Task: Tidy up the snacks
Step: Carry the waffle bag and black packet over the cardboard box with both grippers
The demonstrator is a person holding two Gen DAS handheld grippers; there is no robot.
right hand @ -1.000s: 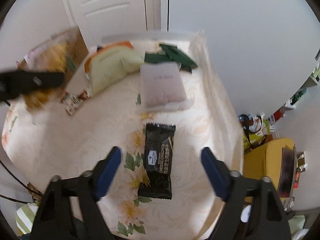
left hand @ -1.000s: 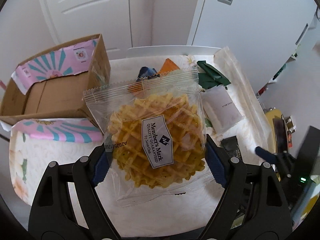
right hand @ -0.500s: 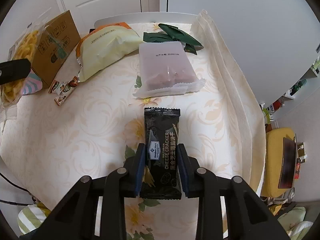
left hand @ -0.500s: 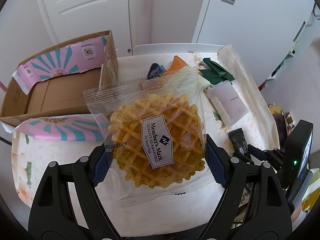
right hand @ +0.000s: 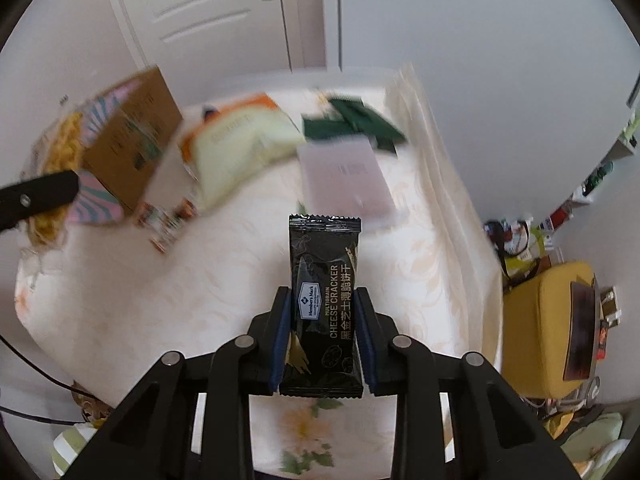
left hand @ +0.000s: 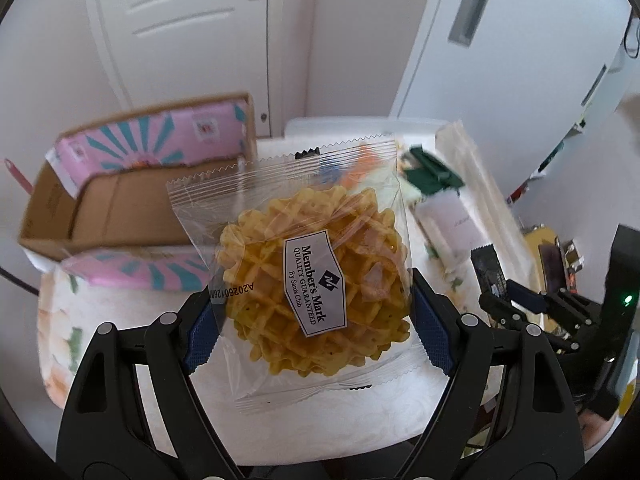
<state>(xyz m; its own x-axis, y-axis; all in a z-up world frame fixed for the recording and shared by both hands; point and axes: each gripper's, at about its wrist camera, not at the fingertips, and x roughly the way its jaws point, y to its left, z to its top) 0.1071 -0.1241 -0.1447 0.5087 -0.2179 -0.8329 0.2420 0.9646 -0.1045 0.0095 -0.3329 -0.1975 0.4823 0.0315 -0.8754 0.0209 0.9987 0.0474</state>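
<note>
1. Room: white panelled door (right hand: 224, 20) and plain white walls behind; a yellow seat or case (right hand: 556, 320) stands off the right side of the table.
2. Table (right hand: 120, 300): covered by a cream floral cloth. Background in both views is motion-blurred.
3. Cardboard box (left hand: 120, 208): open, pink-and-teal patterned flaps, at the table's far left. Judged to be the destination for the snacks.
4. Loose snacks lying on the table: pale bag with orange top (right hand: 240, 140), frosted white pack (right hand: 344, 176), dark green packets (right hand: 352, 124), small wrappers (right hand: 164, 220) near the box.
5. Left tool (left hand: 316, 320): clamped on the waffle packet (left hand: 312, 272) by its side edges, held in the air near the box opening.
6. Right tool (right hand: 324, 344): closed on the black cheese cracker bar (right hand: 324, 304), gripped low down, top end free, lifted off the table.
7. Risks (judgement): the waffle film is slick and slack, so it may slide out of the pads; squeezing harder could crack the waffle. The two tools could collide heading for one box. The upright flap may catch a packet.
</note>
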